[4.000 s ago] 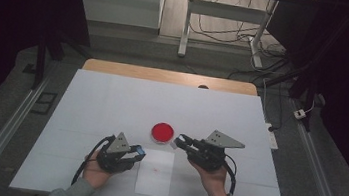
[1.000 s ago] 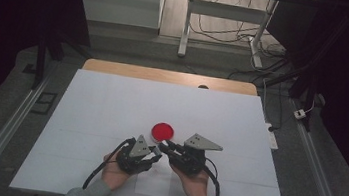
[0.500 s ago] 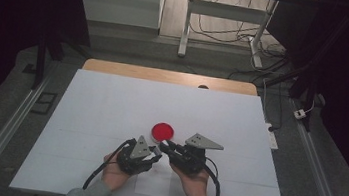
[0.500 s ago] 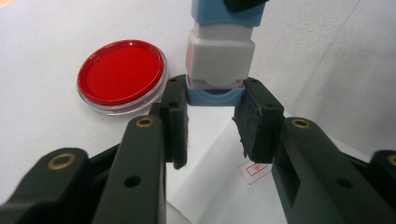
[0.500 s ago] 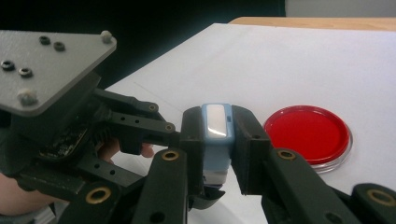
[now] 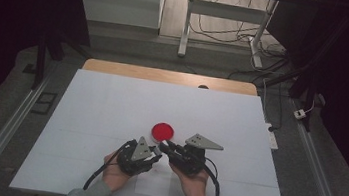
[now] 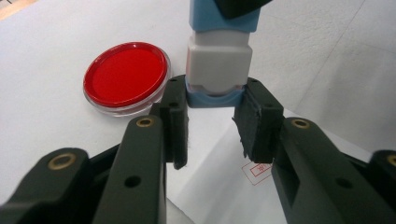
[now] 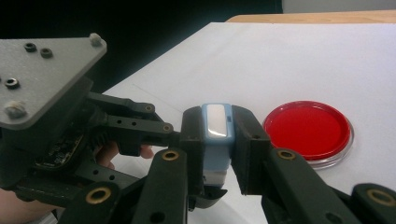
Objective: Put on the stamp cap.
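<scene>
Stamp (image 7: 218,60) pinched by both grippers, left fingers (image 7: 175,119) on its base, right fingers (image 8: 247,140) on its top.

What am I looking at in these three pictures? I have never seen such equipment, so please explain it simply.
A person sits at a white table and holds a two-jaw tool in each hand. One picture looks down from above; the other two come from cameras riding on each tool. The left tool clamps the blue base of a blue-and-white stamp, and the right tool clamps its upper part. Beside them lies a round red ink pad in a clear dish. Under the stamp lies a white paper that already bears a small red print.
</scene>
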`<control>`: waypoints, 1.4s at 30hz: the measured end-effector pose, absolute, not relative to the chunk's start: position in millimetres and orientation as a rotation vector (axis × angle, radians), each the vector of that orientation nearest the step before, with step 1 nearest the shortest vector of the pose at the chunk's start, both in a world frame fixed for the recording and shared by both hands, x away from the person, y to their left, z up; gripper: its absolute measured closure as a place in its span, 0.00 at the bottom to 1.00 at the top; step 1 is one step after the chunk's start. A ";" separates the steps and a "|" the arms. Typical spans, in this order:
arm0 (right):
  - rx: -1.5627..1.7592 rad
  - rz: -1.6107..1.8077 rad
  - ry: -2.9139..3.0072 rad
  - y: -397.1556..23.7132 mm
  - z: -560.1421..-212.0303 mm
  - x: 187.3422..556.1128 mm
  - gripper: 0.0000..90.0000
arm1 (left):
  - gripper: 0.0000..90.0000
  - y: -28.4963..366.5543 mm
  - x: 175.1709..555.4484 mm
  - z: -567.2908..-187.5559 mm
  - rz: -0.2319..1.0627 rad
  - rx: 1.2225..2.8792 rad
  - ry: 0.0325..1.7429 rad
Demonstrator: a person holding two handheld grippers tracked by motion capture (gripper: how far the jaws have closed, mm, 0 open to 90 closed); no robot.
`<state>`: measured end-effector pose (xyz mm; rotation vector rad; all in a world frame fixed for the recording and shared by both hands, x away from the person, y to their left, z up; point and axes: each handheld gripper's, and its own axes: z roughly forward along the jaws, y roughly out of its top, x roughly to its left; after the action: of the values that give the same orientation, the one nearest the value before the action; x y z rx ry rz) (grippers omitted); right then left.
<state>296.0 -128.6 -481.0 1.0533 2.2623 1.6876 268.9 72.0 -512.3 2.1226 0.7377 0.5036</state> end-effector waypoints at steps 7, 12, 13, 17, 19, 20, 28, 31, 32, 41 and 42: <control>1.043 1.692 2.277 -129.2 -481.2 297.1 0.84 | 0.73 71.5 267.9 -512.4 0.525 2.127 0.733; 1.032 1.691 2.284 -128.9 -481.9 297.2 0.84 | 0.73 71.0 267.0 -512.5 0.545 2.134 0.727; 1.030 1.690 2.285 -128.8 -481.9 297.1 0.84 | 0.73 71.0 266.8 -512.4 0.548 2.135 0.726; 1.022 1.684 2.289 -128.5 -482.2 296.9 0.84 | 0.73 70.6 266.6 -512.6 0.551 2.135 0.726; 1.020 1.678 2.292 -128.1 -482.8 296.6 0.84 | 0.73 70.3 266.2 -512.6 0.554 2.136 0.727; 1.021 1.677 2.290 -127.7 -483.2 296.4 0.84 | 0.73 70.3 266.0 -512.5 0.557 2.138 0.726; 1.002 1.657 2.300 -125.8 -485.0 294.4 0.84 | 0.73 69.8 264.9 -512.2 0.559 2.131 0.730; 1.002 1.660 2.295 -125.8 -485.9 294.2 0.84 | 0.73 69.8 264.9 -512.2 0.560 2.130 0.729; 1.000 1.660 2.295 -125.8 -485.9 294.2 0.84 | 0.73 69.9 264.9 -512.1 0.558 2.127 0.729; 1.009 1.661 2.300 -127.9 -482.8 295.7 0.84 | 0.73 71.4 267.1 -514.3 0.519 2.123 0.733; 1.010 1.665 2.300 -128.0 -482.7 295.7 0.84 | 0.72 71.7 267.2 -514.1 0.518 2.122 0.731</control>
<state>295.7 -128.0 -482.7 1.0096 2.2995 1.6646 267.2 71.7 -514.1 2.1224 0.7307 0.5176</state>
